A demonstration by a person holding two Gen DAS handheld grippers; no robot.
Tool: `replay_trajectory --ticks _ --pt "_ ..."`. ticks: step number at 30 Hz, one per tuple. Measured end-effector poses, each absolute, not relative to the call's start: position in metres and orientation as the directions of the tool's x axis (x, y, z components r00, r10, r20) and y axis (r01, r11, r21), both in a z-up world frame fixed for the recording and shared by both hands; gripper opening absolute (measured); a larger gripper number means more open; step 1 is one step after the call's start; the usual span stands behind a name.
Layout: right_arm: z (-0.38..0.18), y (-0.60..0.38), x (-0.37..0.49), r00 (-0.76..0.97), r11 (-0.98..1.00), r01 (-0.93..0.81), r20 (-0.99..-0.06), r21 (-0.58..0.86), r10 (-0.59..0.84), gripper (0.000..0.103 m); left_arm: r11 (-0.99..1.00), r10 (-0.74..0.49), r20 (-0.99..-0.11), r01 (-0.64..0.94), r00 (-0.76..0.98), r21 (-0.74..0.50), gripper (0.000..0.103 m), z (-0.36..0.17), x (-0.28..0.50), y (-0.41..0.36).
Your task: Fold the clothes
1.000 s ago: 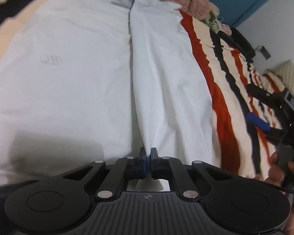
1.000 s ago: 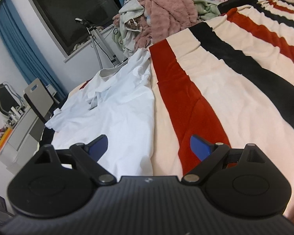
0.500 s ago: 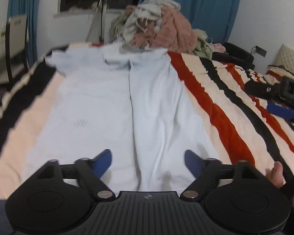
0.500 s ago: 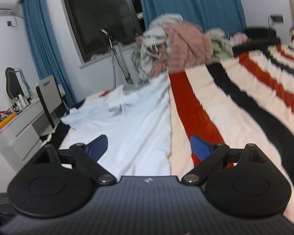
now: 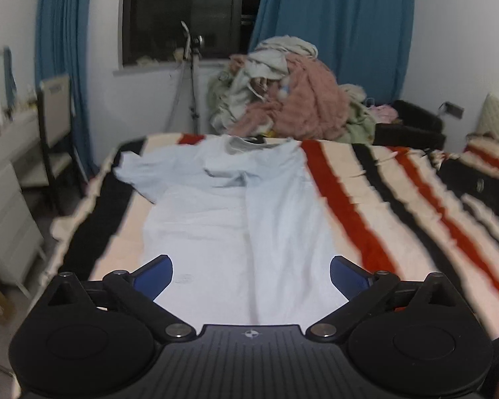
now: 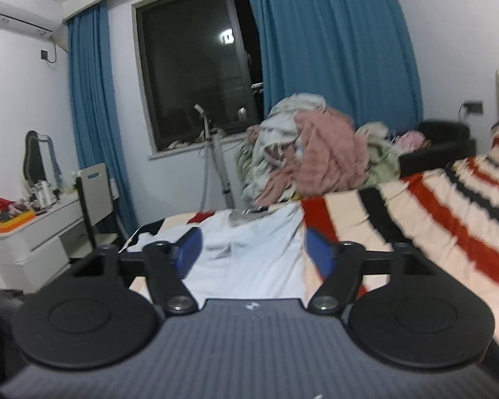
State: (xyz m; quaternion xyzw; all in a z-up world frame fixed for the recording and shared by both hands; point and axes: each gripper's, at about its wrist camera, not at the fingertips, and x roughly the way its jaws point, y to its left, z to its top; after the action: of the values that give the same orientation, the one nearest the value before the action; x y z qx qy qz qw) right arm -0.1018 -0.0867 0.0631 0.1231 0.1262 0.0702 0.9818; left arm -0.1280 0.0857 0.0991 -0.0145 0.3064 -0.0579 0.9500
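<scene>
Left claw [image 5: 251, 274] hangs spread and empty over the shirt [image 5: 236, 219], flat on the bed [image 5: 399, 232] with its right side folded in, while right claw [image 6: 251, 249], likewise released, hovers alongside.

Night bedroom: dark window [image 6: 199, 66] framed by blue curtains [image 6: 336, 50], white walls, air conditioner [image 6: 20, 13] mounted high at left. White dresser [image 6: 33, 232] with mirror [image 6: 38, 156], chair [image 6: 94, 196] alongside. Bed under striped blanket [image 5: 399, 206]. Black armchair [image 5: 412, 126] in far corner.
</scene>
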Motion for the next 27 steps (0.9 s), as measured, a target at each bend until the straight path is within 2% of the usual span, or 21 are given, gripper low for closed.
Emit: replay_trajectory --ticks 3,5,6,9,12,14,18,22,27 --pt "0.075 -0.089 -0.102 0.958 0.959 -0.122 -0.222 0.256 0.181 0.072 0.990 -0.142 -0.582 0.123 0.801 -0.071 0.102 0.119 -0.122 0.081" --pt "0.082 -0.091 -0.102 0.958 0.958 -0.132 -0.217 0.253 0.189 0.091 0.989 -0.144 -0.578 0.127 0.804 -0.070 0.103 0.120 -0.110 0.080" --pt "0.086 -0.092 -0.102 0.958 0.958 -0.137 -0.214 0.252 0.193 0.094 0.989 -0.144 -0.575 0.125 0.805 -0.072 0.103 0.119 -0.102 0.081" --pt "0.097 -0.094 -0.102 0.957 0.957 -0.151 -0.208 0.248 0.205 0.094 0.987 -0.142 -0.576 0.068 0.805 -0.147 0.103 0.097 -0.074 0.096" --pt "0.087 -0.086 -0.071 0.949 0.964 -0.132 -0.250 0.231 0.190 0.094 0.971 -0.153 -0.602 0.008 0.783 -0.237 0.102 0.056 -0.039 0.126" --pt "0.079 -0.074 -0.043 0.933 0.970 -0.142 -0.300 0.199 0.198 0.094 0.970 -0.132 -0.635 -0.033 0.761 -0.242 0.098 0.035 -0.020 0.147" --pt "0.055 -0.029 0.037 0.887 0.959 -0.251 -0.365 0.130 0.282 0.094 0.973 -0.064 -0.648 -0.098 0.759 -0.211 0.099 0.017 -0.001 0.185" --pt "0.015 0.031 0.138 0.759 0.908 -0.378 -0.501 0.183 0.417 0.089 0.947 -0.008 -0.652 -0.203 0.758 -0.248 0.102 -0.007 0.013 0.229" --pt "-0.044 0.142 0.233 0.686 0.852 -0.521 -0.573 0.042 0.448 0.087 0.900 0.055 -0.649 -0.319 0.759 -0.297 0.101 -0.037 0.035 0.279"
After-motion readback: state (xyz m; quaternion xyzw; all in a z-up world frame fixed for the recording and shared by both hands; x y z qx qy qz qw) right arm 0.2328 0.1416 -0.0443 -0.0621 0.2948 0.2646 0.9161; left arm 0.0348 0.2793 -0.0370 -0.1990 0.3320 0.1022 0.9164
